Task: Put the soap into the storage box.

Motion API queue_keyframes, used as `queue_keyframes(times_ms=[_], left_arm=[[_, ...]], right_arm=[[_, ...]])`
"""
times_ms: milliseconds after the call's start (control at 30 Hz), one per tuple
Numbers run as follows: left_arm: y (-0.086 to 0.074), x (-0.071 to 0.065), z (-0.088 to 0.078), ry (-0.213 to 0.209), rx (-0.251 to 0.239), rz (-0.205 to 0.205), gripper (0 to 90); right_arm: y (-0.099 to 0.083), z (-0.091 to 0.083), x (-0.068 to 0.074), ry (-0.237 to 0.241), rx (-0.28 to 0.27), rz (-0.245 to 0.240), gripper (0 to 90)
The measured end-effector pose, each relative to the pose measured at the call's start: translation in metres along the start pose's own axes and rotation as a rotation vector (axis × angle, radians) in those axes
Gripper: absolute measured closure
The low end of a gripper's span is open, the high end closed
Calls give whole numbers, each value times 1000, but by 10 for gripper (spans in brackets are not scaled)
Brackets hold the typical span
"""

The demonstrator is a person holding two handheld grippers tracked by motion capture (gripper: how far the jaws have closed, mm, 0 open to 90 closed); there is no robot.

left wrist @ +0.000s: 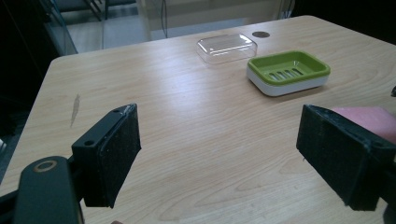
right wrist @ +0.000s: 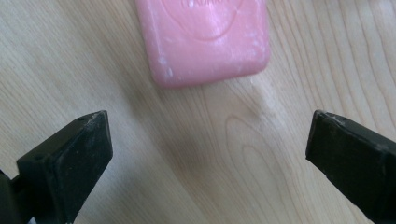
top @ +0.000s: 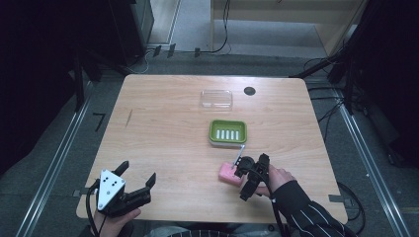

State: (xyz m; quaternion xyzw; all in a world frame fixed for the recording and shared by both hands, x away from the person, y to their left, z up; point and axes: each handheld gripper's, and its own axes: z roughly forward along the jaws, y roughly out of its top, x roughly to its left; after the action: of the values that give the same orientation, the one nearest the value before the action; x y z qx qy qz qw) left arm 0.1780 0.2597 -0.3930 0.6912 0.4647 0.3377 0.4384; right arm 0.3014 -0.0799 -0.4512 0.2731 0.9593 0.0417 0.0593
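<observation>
Right tool (right wrist: 208, 154) agape, tilted over pink soap (right wrist: 205, 37)

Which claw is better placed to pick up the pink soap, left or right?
Right. The right claw hangs open just over the pink soap, which lies flat on the table beyond its jaws. The left claw, also open, sits at the near left, well apart from it.

The high view looks forward and down over the whole table (top: 163, 123). The left gripper view sits low near its near-left corner, facing the far edge. The right gripper view looks steeply down, close above the pink soap (right wrist: 205, 37), which all three share
</observation>
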Motion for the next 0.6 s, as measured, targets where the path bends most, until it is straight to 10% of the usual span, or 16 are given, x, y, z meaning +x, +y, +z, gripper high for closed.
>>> queue_keyframes(times_ms=[600], left_arm=[[0, 0, 0, 0, 2, 3, 141]], right_arm=[[27, 11, -2, 29, 19, -59, 9]])
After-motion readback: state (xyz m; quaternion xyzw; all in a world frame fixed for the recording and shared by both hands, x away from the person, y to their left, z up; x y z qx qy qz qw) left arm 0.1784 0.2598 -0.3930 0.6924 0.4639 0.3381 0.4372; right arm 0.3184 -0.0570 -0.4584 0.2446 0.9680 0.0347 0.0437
